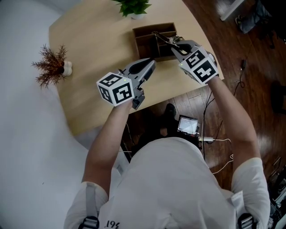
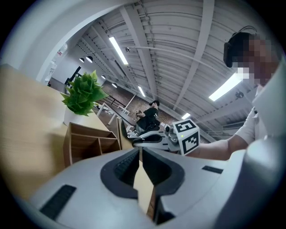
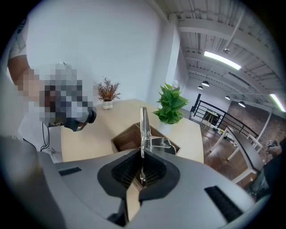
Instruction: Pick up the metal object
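Head view: high above the person, facing steeply down, with the wooden box (image 1: 144, 30) far ahead. Left gripper view: low, near beside the box, tilted toward the ceiling, catching the right gripper (image 2: 130, 136) over it. Right gripper view: close above the box, facing across it. All share the box and the green plant (image 1: 134, 6) behind it.

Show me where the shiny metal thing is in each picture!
Head view: near the top, the metal object pokes from the right gripper over the wooden box.
Left gripper view: I cannot make it out; only the right gripper that holds it shows, mid-picture.
Right gripper view: in the middle, the metal object stands up, clamped between the jaws.
Shared landmark: the wooden box.
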Motion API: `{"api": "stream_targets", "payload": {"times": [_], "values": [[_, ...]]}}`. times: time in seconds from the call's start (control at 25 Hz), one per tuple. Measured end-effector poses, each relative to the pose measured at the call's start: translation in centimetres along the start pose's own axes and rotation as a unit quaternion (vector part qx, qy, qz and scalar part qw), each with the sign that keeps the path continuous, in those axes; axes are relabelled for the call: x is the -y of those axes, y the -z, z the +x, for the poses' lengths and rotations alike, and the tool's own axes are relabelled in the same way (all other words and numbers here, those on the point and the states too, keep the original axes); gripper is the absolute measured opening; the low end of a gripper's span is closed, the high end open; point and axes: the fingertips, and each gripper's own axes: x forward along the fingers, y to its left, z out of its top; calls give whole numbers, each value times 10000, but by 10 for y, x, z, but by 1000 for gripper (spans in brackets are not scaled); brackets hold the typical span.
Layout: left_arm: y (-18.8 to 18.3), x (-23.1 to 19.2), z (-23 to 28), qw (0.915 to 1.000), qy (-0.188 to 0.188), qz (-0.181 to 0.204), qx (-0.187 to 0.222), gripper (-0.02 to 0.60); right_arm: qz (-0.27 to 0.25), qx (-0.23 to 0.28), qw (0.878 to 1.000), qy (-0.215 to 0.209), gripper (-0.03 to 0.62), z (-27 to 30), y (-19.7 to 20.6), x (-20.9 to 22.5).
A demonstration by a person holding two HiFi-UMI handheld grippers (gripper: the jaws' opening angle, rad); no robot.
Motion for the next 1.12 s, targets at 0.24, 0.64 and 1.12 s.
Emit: {"api": "stream_targets", "payload": {"times": [0.24, 0.64, 1.12], "values": [[-11, 10, -5, 9999, 11, 139, 83, 0, 37, 103, 9999, 84, 5, -11, -9, 2], [-33, 25, -17, 9990, -22, 346, 280, 0, 97, 326, 9990, 299, 5, -33, -27, 5], [-53, 44, -35, 9976, 31, 487, 489, 0, 70, 629, 9968, 489, 5, -64, -55, 3]]}}
